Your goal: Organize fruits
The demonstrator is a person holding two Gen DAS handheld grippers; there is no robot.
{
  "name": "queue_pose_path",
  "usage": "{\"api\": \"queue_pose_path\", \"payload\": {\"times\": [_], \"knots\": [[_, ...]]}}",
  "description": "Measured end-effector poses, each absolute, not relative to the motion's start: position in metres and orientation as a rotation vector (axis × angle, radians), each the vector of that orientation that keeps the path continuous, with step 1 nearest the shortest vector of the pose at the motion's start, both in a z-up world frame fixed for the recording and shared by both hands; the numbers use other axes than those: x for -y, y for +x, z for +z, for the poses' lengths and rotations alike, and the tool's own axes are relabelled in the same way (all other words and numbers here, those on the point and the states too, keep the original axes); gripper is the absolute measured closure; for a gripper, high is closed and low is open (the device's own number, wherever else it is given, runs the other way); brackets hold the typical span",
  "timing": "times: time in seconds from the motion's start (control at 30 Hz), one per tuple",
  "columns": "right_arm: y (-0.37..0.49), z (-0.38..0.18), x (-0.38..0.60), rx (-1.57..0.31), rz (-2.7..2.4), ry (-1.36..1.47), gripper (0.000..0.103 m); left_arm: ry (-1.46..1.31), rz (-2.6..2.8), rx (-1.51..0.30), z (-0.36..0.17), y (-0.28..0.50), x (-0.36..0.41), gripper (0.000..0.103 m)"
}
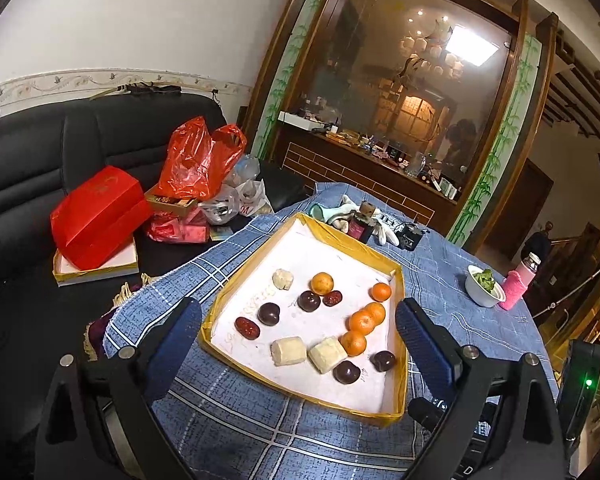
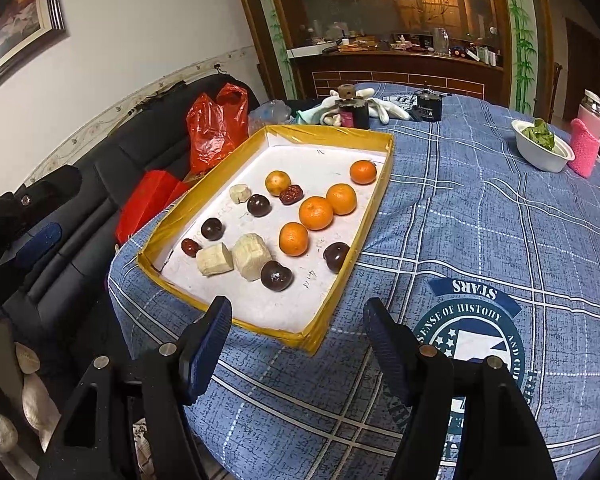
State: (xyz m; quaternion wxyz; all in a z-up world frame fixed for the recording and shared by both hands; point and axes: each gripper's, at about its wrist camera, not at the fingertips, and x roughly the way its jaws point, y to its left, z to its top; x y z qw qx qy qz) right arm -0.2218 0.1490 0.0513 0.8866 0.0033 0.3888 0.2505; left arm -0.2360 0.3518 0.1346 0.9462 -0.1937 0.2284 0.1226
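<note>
A shallow yellow-rimmed box (image 1: 400, 360) (image 2: 370, 216) lies on the blue checked tablecloth. It holds several oranges (image 1: 361, 321) (image 2: 316, 212), several dark plums (image 1: 269, 313) (image 2: 276, 275), red dates (image 1: 247, 327) (image 2: 291, 194) and pale banana chunks (image 1: 288, 351) (image 2: 252, 256). My left gripper (image 1: 298, 332) is open and empty, raised above the box's near end. My right gripper (image 2: 298, 320) is open and empty, above the box's near right corner. The left gripper (image 2: 40, 236) also shows at the left edge of the right wrist view.
A white bowl of greens (image 1: 484, 286) (image 2: 542, 150) and a pink flask (image 1: 518, 280) (image 2: 588, 140) stand at the far right. Gloves and small dark boxes (image 1: 364, 222) (image 2: 354, 114) lie behind the box. Red bags (image 1: 196, 160) (image 2: 216, 128) sit on the black sofa at left.
</note>
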Motion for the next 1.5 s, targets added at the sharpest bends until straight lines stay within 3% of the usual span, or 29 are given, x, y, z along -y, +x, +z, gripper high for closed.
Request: {"api": "queue_pose_path", "payload": {"times": [1.5], "knots": [[-0.212,0.034,-0.125,-0.822,0.511,0.082,0.028,-0.382,0.349,-0.522,0.108,-0.223,-0.362,0.006]]}}
